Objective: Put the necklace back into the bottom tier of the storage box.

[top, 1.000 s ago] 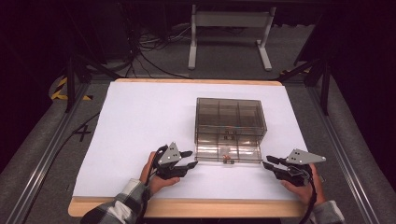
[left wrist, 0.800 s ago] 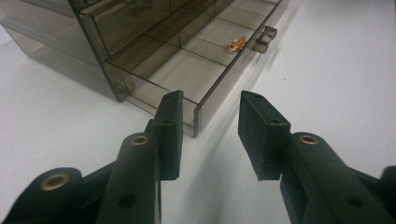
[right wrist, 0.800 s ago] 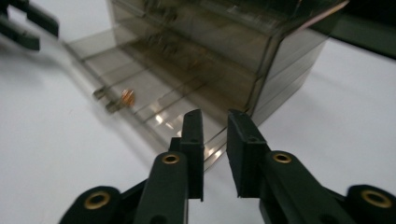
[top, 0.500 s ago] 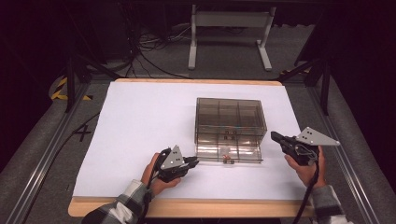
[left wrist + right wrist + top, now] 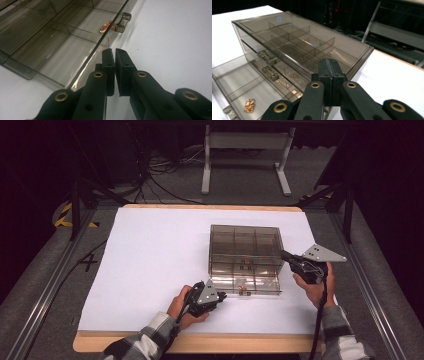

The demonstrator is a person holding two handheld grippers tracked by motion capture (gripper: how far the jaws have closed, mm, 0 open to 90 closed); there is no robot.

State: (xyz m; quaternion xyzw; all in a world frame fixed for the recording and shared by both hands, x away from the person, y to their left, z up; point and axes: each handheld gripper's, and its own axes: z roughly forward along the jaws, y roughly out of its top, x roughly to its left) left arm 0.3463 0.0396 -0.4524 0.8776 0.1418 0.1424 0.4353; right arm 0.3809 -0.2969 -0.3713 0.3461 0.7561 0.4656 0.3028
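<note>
Smoke-tinted clear plastic drawer box (image 5: pixel 245 255) — its bottom drawer (image 5: pixel 245 285) pulled out, copper bits (image 5: pixel 242 292) inside. Both jaw pairs have just been closing on nothing: left hand-held gripper (image 5: pixel 218 296) nearly together beside the drawer front, right hand-held gripper (image 5: pixel 285 255) together (raised to the box's side), so neither grips anything yet.

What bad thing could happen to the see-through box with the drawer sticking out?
1. The smoky clear plastic drawer box is light-looking; the shut right gripper at its corner might shove it sideways on the white paper-covered table.
2. The bottom drawer is pulled out; the shut left gripper beside its front wall could bump it, maybe scattering the small copper-coloured bits.
</note>
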